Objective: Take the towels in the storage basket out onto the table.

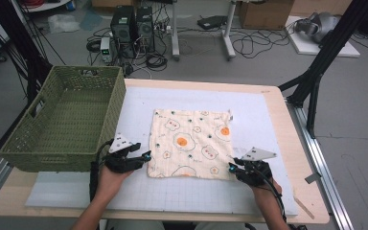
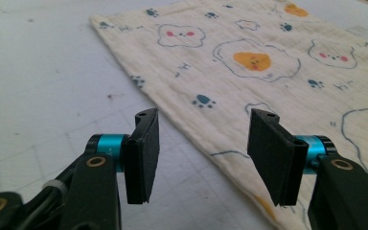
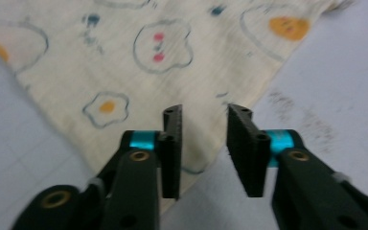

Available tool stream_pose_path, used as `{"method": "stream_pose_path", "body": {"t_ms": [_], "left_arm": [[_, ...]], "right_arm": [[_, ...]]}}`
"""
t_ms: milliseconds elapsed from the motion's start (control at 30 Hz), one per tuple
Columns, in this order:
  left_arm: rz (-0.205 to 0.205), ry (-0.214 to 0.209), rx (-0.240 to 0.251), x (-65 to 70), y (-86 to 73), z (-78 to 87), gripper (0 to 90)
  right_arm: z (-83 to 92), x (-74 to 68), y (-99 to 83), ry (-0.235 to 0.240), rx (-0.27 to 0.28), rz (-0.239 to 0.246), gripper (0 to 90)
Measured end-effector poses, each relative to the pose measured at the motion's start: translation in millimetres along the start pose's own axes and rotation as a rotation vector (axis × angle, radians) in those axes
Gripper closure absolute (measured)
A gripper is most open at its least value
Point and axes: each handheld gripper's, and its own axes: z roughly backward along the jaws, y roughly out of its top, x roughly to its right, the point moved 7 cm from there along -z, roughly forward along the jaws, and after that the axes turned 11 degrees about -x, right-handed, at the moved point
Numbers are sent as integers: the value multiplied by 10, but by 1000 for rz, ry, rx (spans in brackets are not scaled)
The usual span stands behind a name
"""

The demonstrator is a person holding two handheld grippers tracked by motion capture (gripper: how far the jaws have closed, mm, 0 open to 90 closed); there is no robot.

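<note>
1. Centrally in the high view, the cloth (image 1: 191, 143) is lying flat and spread out on the white mat (image 1: 268, 120), printed with fried eggs and paw prints.
2. Left gripper (image 1: 143, 156) is hovering at the cloth's lower left corner, its jaws standing moderately apart with nothing between them.
3. Right gripper (image 1: 232, 167) is sitting at the lower right corner, its jaws narrower, gripping nothing.
4. Green wicker basket (image 1: 62, 120) is standing at the left of the frame, apart from the cloth.

2 black grippers, left gripper (image 1: 148, 154), right gripper (image 1: 231, 167), cyan collars, brass screws
</note>
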Motion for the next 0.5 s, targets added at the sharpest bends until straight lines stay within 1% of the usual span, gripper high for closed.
{"method": "stream_pose_path", "body": {"t_ms": [33,67,100,133,200,267,300,367,400,433,467,500], "left_arm": [[-14,-7,-17,29,-11,-18,479],[-23,-7,-30,52,-22,-40,489],[-33,-3,-45,65,-36,-57,498],[-41,-6,-58,77,-49,-71,513],[-60,-16,-80,113,-72,-95,557],[-94,-8,-116,142,-108,-120,626],[-115,-2,-142,151,-135,-138,666],[-143,-3,-151,185,-138,-146,760],[-161,2,-155,196,-140,-144,827],[-173,8,-156,207,-142,-143,855],[-180,13,-160,210,-142,-138,865],[-181,13,-163,207,-145,-131,870]], "right_arm": [[30,26,19,-7,19,-16,631],[51,52,31,-15,34,-25,608],[61,72,34,-19,45,-34,605],[65,76,24,-18,45,-45,603],[52,79,6,-19,40,-45,609],[25,64,-2,-11,30,-49,618],[4,58,-3,-9,27,-47,626],[-46,38,-7,-4,10,-58,647],[-76,32,-6,-4,0,-54,668],[-104,22,-6,-5,-12,-54,688],[-139,3,-16,5,-36,-51,735],[-161,-12,-21,0,-41,-40,771]]}}
